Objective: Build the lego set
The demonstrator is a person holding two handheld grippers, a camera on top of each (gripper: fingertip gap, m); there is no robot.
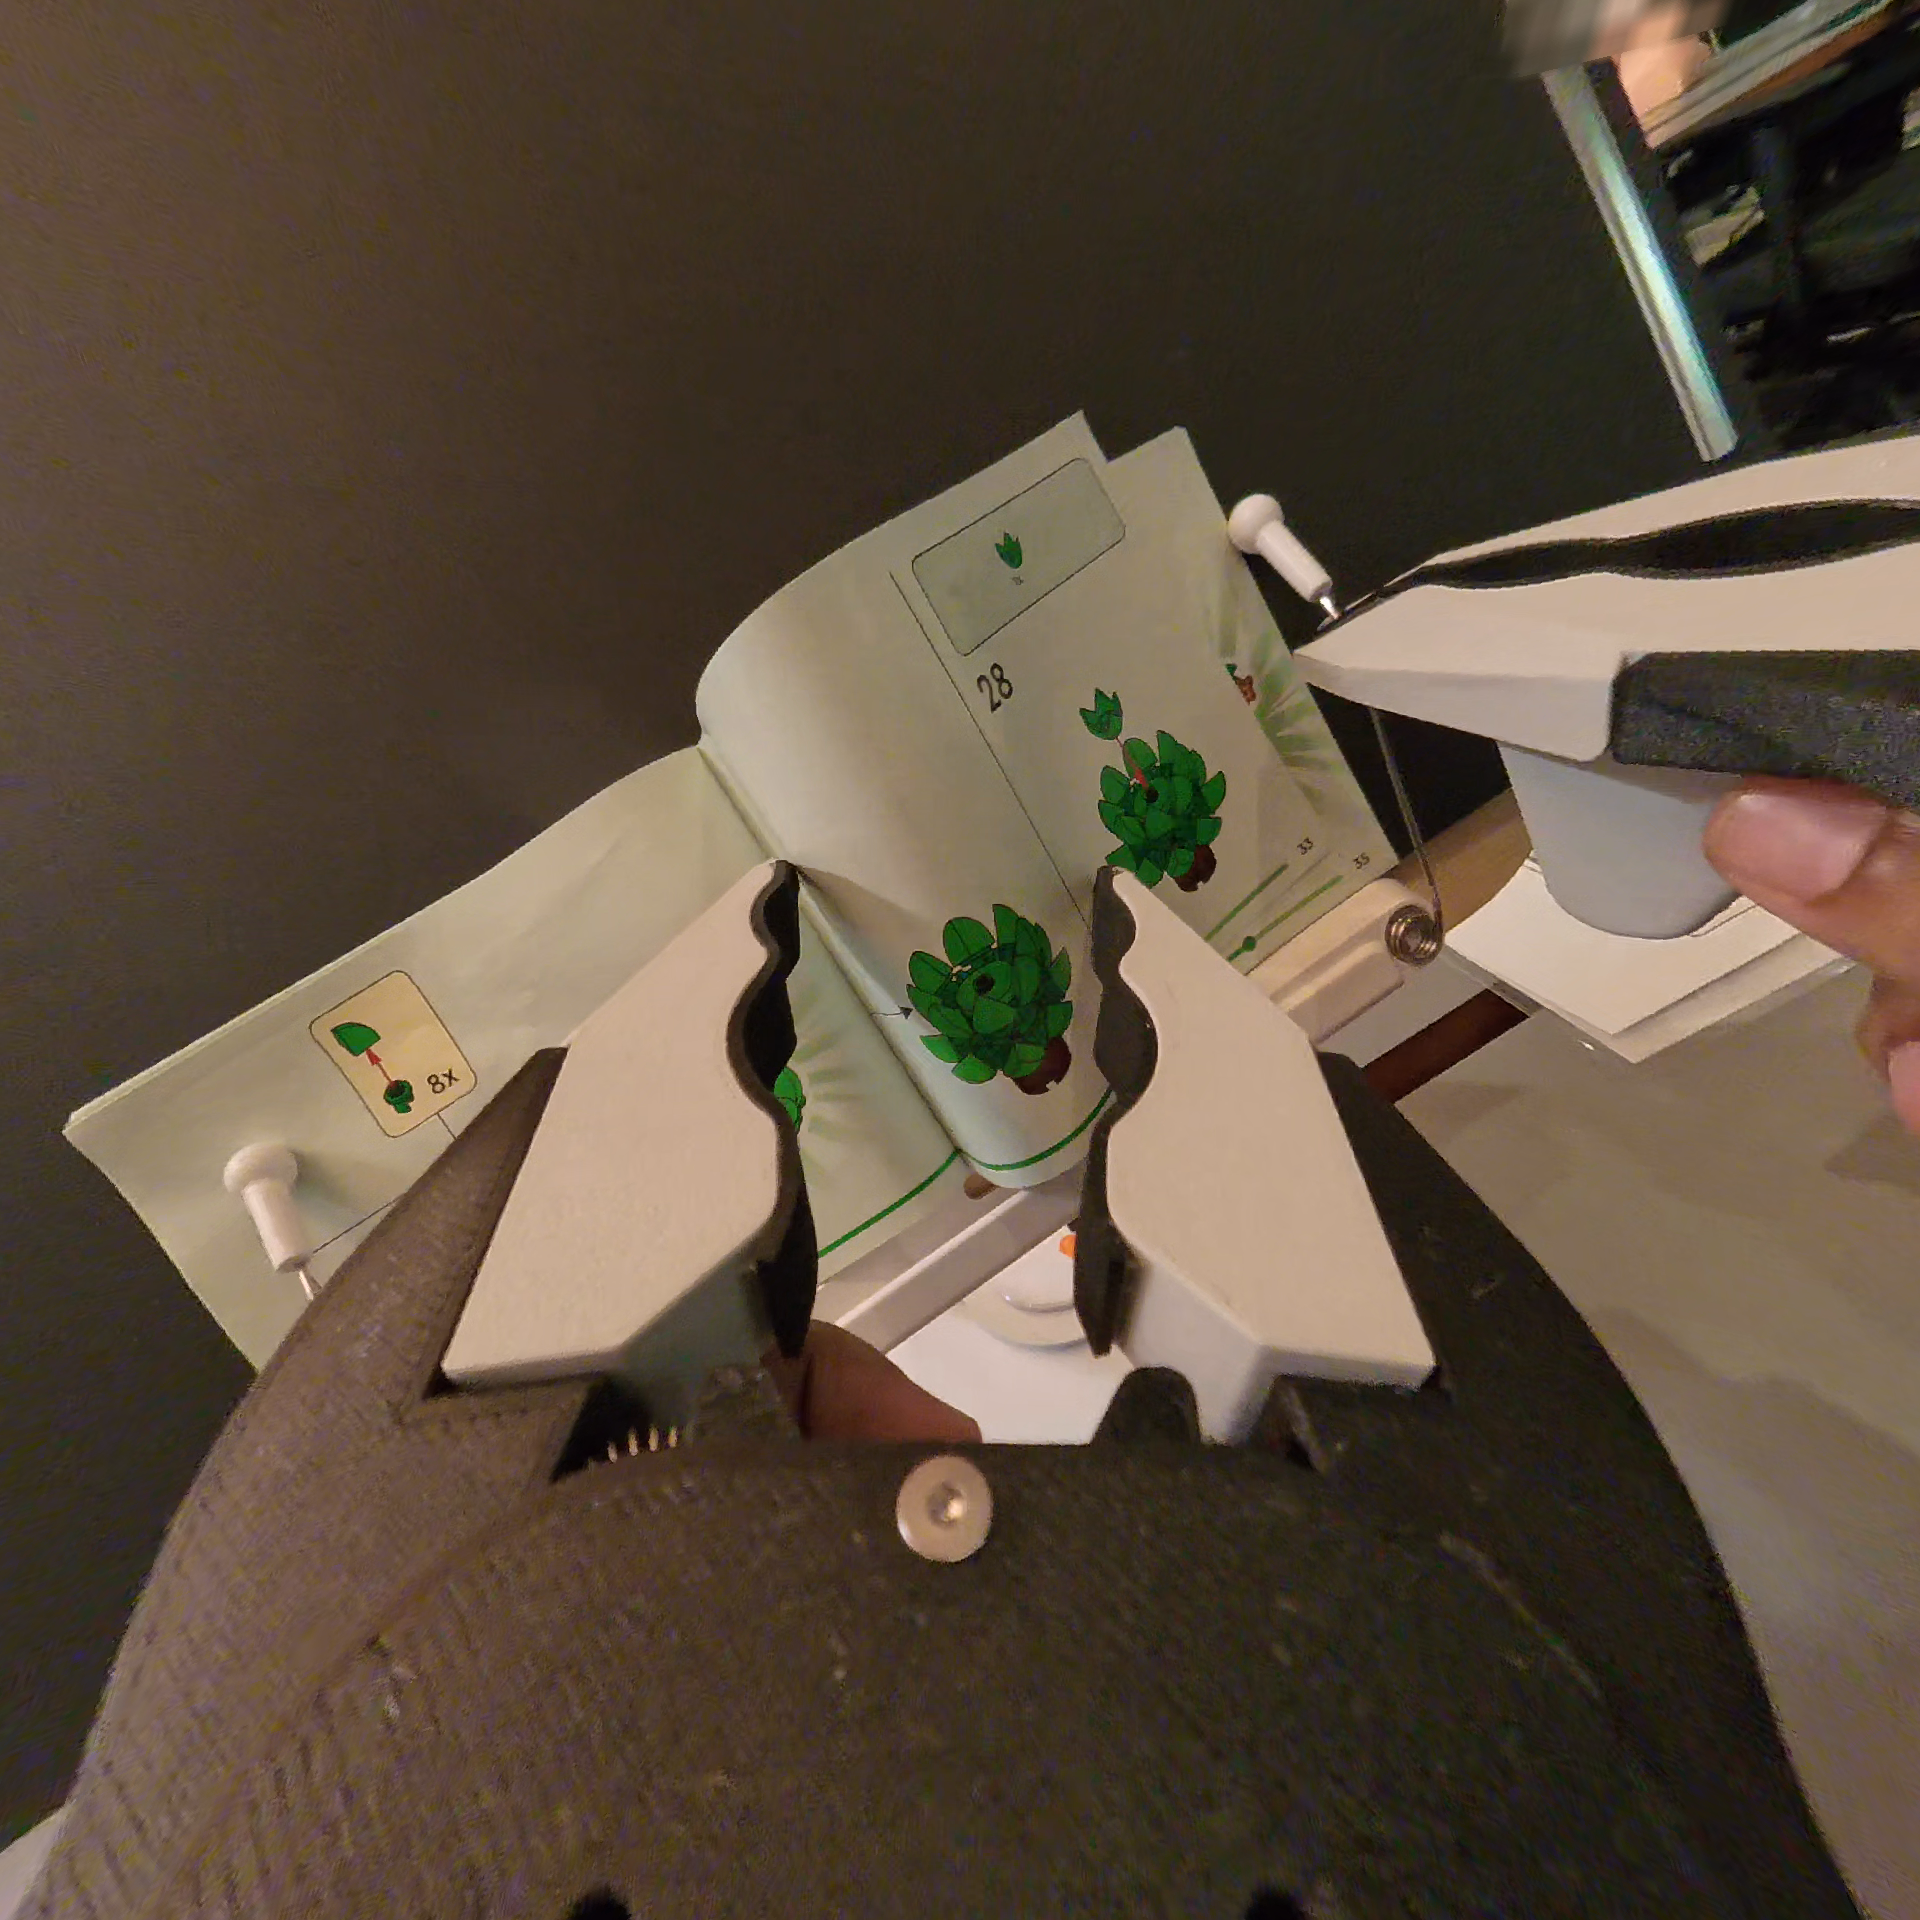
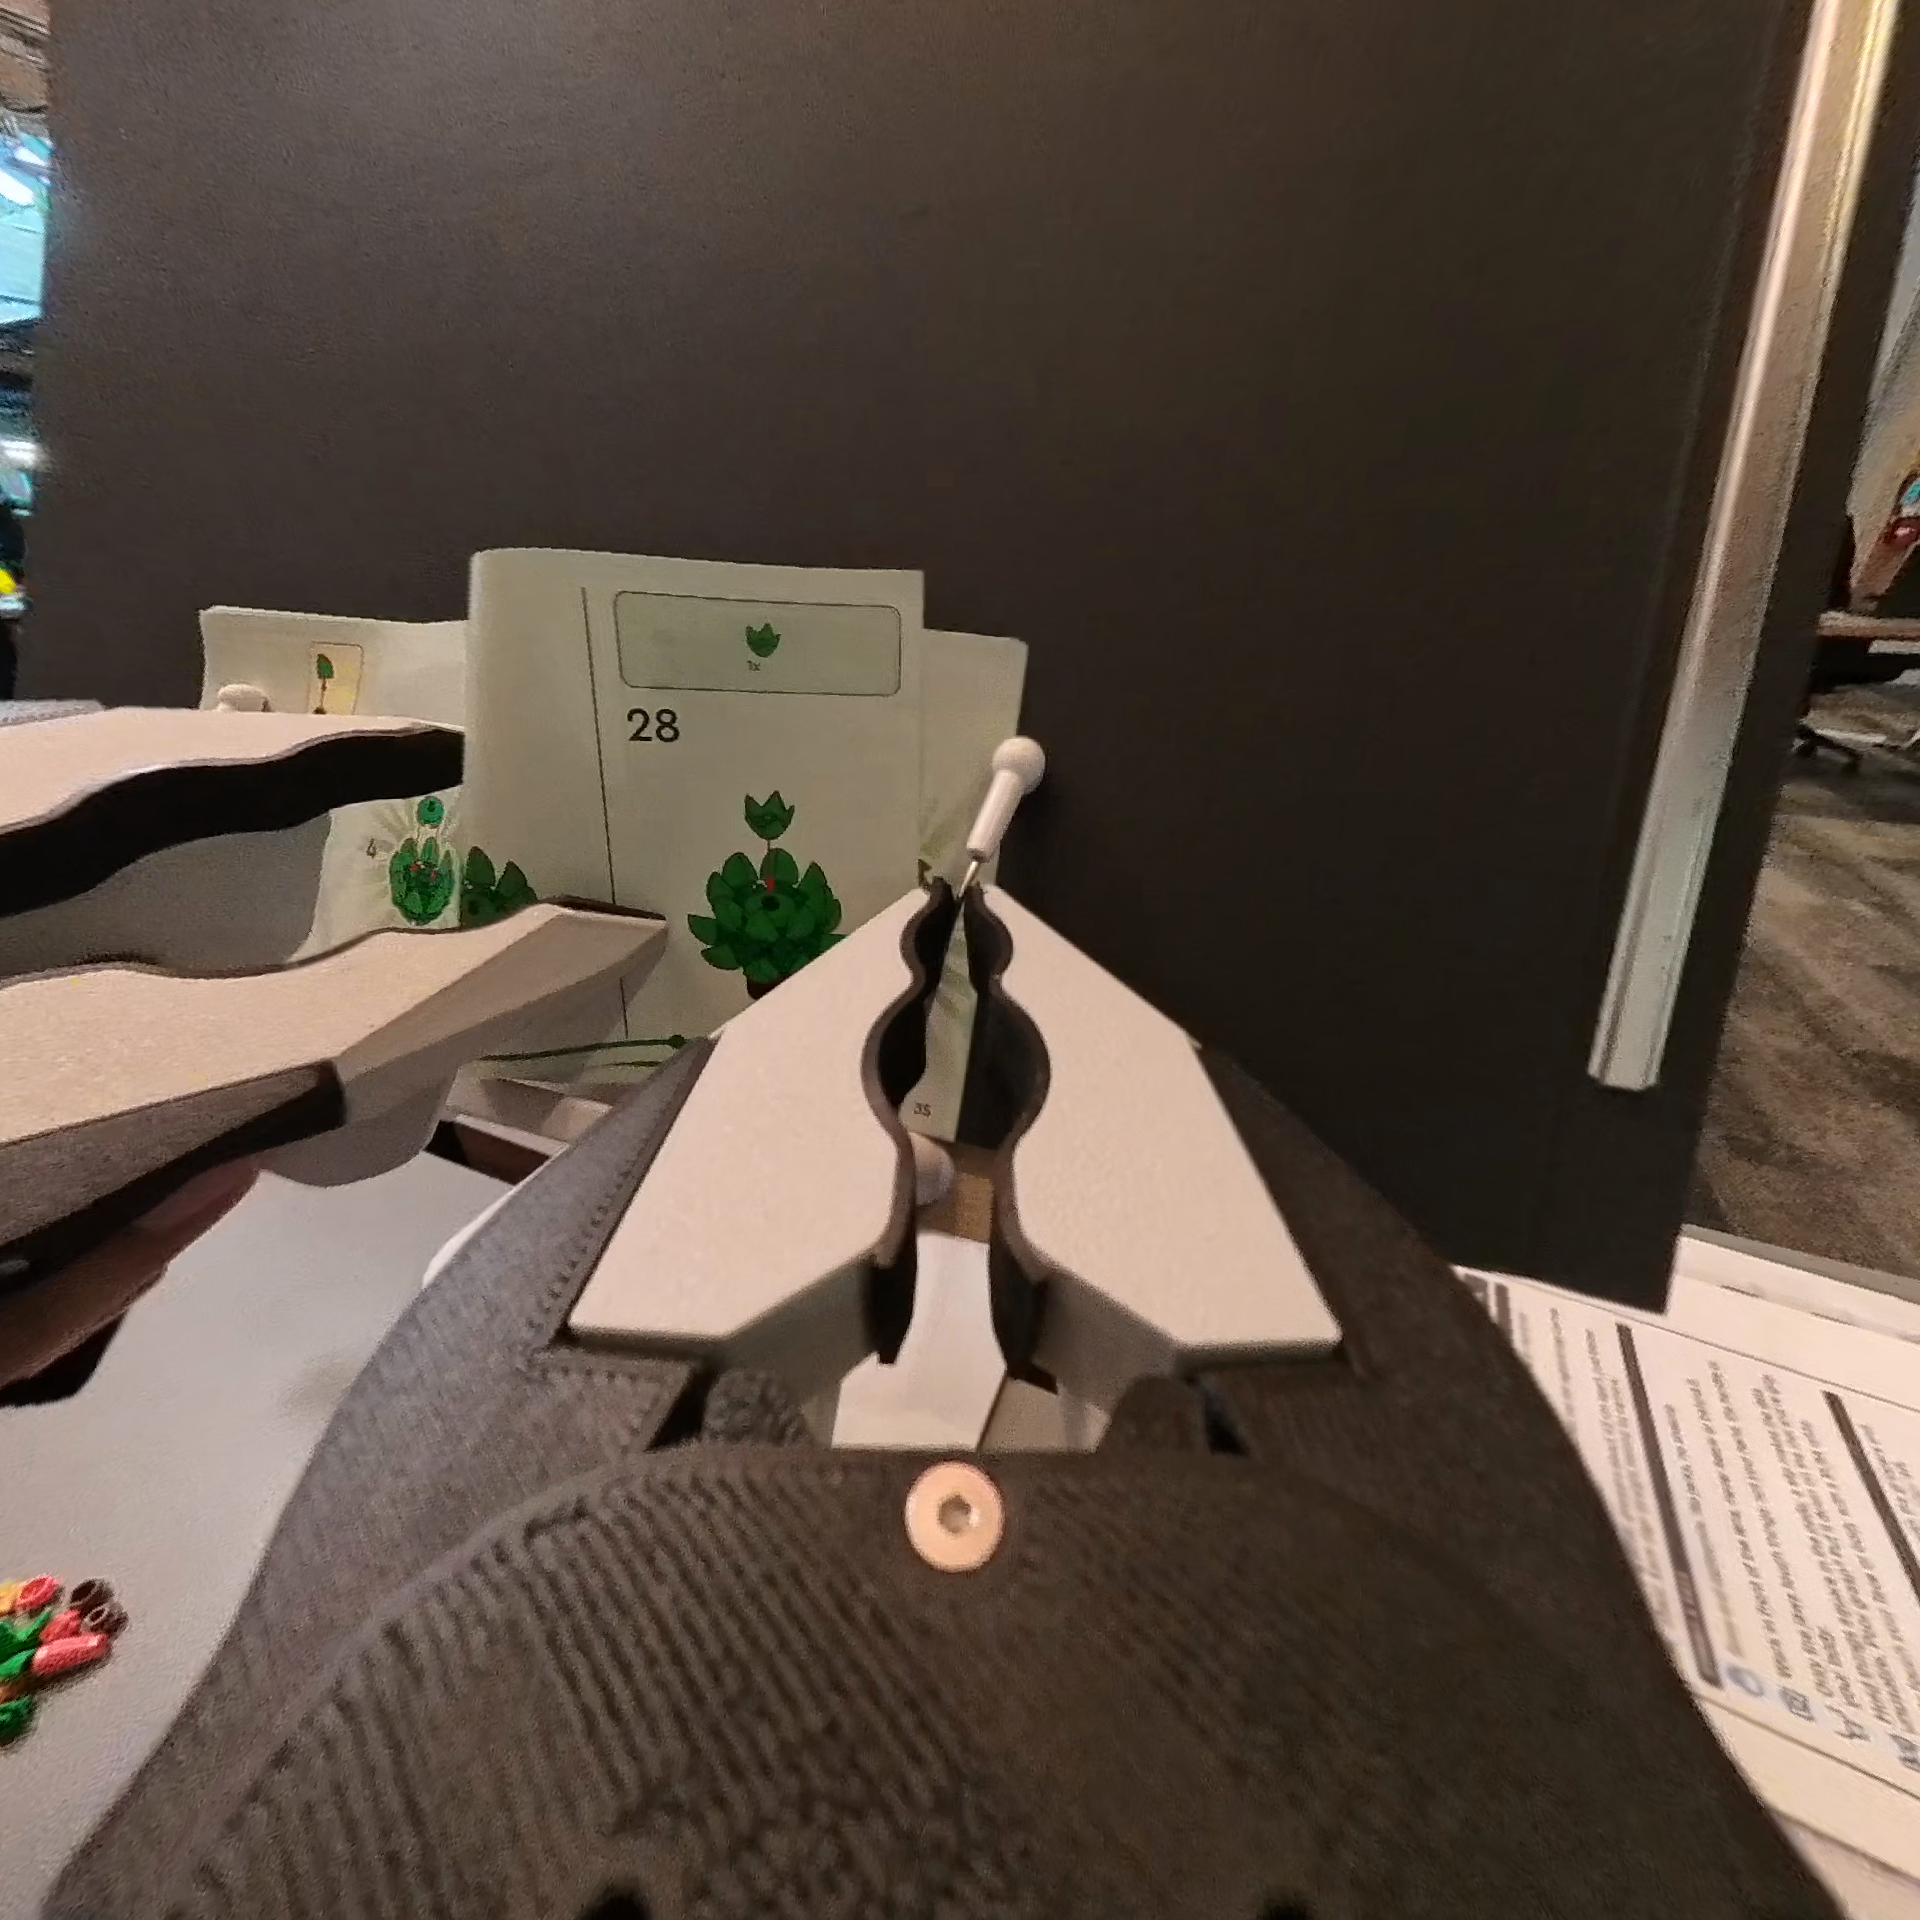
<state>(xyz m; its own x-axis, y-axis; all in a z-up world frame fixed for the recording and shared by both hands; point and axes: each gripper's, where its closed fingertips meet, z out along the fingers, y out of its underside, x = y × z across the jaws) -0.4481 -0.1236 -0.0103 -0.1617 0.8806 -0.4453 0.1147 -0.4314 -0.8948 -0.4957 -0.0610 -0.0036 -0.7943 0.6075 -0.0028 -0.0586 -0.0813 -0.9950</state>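
Note:
The pale green instruction booklet stands open on a book stand against a dark wall. Its middle page bows forward in a curl. My left gripper is open and empty, with its fingers either side of the curled page's lower part. My right gripper is shut on the thin wire of the right page-holder clip, just below its white knob. It also shows in the left wrist view, with fingers of a hand behind it. The left gripper shows open at the left of the right wrist view.
A second white-knobbed clip holds the booklet's left page. The stand's spring coil and wooden bar are at the right. Loose red, green and brown lego pieces lie on the white table. A printed sheet lies at the right.

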